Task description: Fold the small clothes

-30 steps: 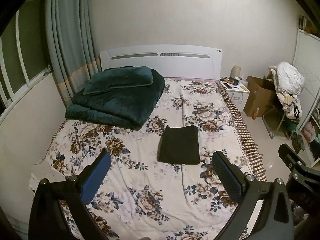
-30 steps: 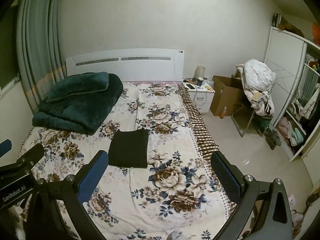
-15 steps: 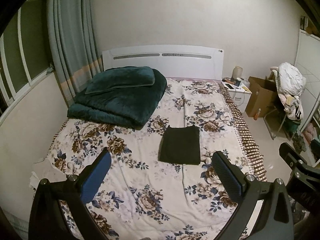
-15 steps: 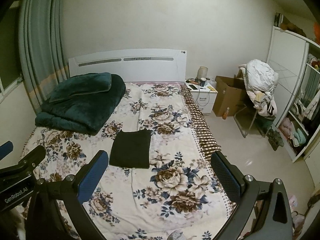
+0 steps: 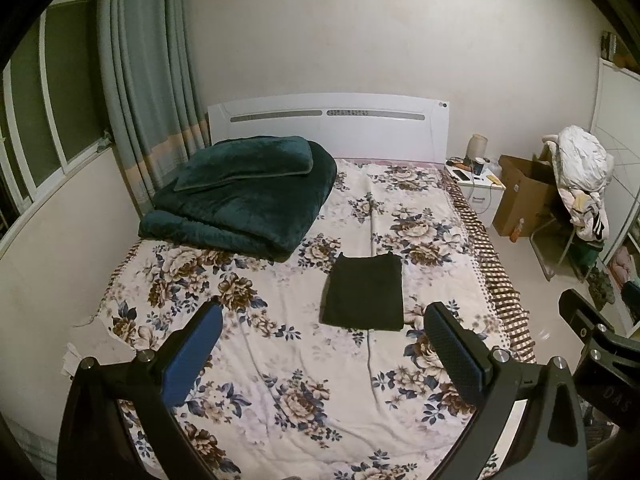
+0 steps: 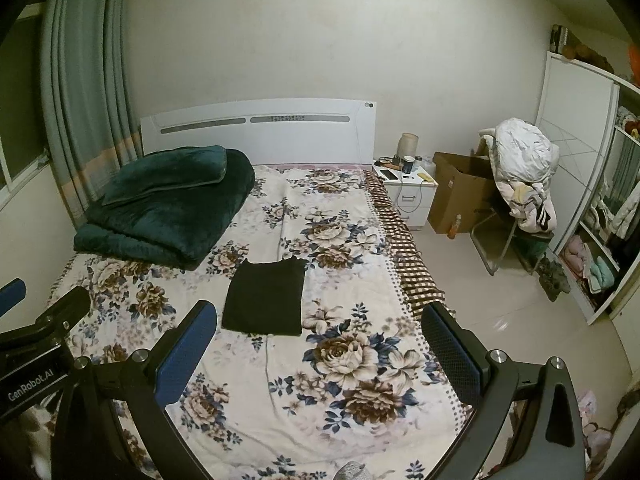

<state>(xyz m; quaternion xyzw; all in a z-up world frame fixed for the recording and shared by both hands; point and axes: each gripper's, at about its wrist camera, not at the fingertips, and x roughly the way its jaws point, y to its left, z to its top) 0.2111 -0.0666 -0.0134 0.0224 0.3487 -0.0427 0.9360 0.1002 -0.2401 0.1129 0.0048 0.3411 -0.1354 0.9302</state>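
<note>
A big bed [image 5: 280, 380] with a flowery cover fills the middle of the room. In the middle of the frame a small black cloth [image 5: 364, 292] lies flat on the bed, folded into a neat rectangle. Nothing is touching it. The left hand-held gripper [image 5: 322, 344] hangs at the bottom of the frame above the near end of the bed, with its two fingers spread wide and nothing between them. The right hand-held gripper [image 6: 320, 344] hangs just beside it, also low in the frame, and its fingers are spread wide and hold nothing too. Both stay well apart from the black cloth, which sits farther up the bed. In the upper left of the bed a thick dark green blanket [image 5: 244, 204] is folded in a pile, with a green pillow [image 5: 244, 162] on top. Behind it stands the white headboard [image 5: 328, 124]. A grey-green curtain [image 5: 144, 80] hangs at the left. To the right of the bed stand a small white nightstand [image 6: 408, 192], a brown cardboard box [image 6: 456, 196] and a chair piled with white clothes [image 6: 524, 160].
</note>
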